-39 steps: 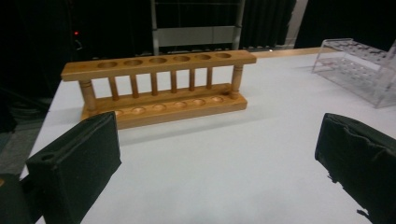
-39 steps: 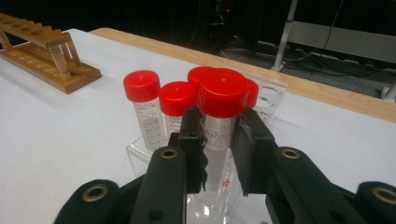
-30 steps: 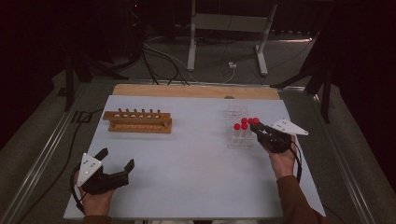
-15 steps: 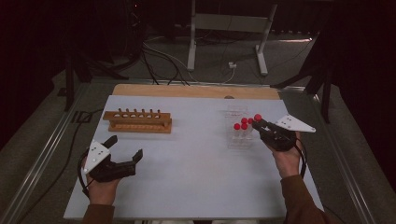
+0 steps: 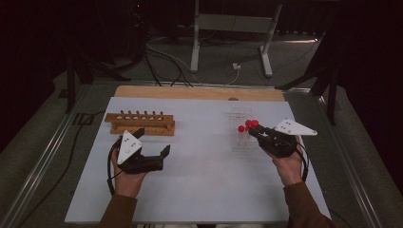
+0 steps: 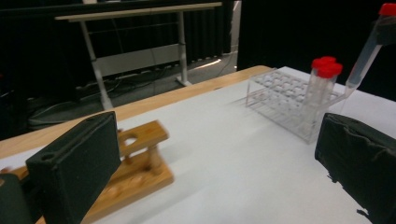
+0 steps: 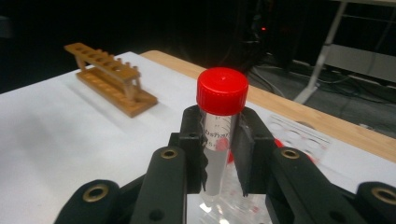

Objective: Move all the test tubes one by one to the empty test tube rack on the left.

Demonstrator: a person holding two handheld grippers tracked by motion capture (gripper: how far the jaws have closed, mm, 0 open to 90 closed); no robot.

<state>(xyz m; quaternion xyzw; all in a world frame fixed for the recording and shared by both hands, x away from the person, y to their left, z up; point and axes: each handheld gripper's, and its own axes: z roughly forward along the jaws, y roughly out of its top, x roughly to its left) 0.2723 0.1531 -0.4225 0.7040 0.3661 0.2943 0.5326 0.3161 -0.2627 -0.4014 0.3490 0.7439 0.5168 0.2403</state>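
Right gripper (image 7: 218, 154) is clamping a red-capped tube (image 7: 220, 116) just under its cap, holding it above the clear rack (image 5: 241, 137) at the table's 3 o'clock (two more capped tubes standing there). Left gripper (image 5: 152, 142) is hovering wide and empty, just 6 o'clock of the wooden rack (image 5: 140, 122).

wooden rack (image 5: 139, 123) on table (image 5: 199, 190) left, clear rack (image 5: 241, 135) right, capped tubes (image 5: 248, 125) in clear rack

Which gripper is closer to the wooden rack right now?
Left. The left gripper hovers open just in front of the wooden rack, while the right gripper is far across the table, shut on a red-capped tube by the clear rack.
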